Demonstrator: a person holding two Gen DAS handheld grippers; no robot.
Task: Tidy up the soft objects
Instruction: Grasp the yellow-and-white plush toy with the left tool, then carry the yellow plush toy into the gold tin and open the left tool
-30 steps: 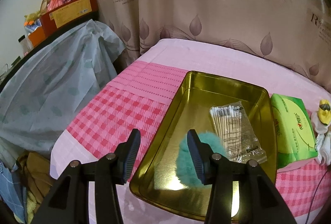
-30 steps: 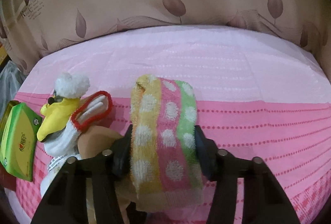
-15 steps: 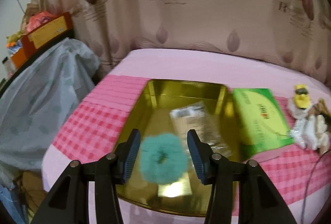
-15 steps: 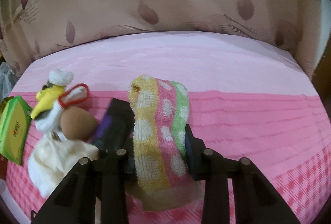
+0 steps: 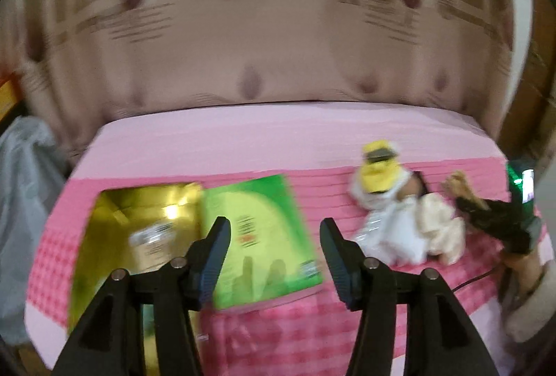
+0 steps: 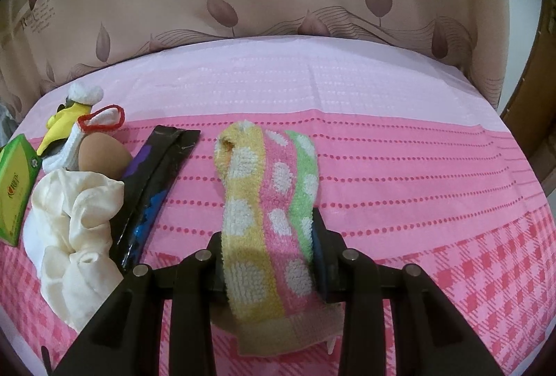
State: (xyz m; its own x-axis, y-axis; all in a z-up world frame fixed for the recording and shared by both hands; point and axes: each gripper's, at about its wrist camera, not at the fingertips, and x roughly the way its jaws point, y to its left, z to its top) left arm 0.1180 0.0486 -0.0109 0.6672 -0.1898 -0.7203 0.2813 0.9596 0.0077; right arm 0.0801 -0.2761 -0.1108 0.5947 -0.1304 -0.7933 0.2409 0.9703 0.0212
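Tray sits far left on the pink cloth, a clear packet inside it; that view is motion-blurred, so we can't read detail. Just right of the tray, touching its edge, lies the green pack. Left gripper hovers over the pack, jaws opening wide, nothing between them. Further right we see the toy with yellow head, and the cream cloth bunched below it. Right wrist view gives the same pile: green pack at the left edge, toy, brown egg shape, cream cloth, then a dark wrapper lying just beside them. Right gripper is clamped on the towel, striped yellow, pink and green with white dots; we see both pads pressing its sides, and its far end rests on the cloth.
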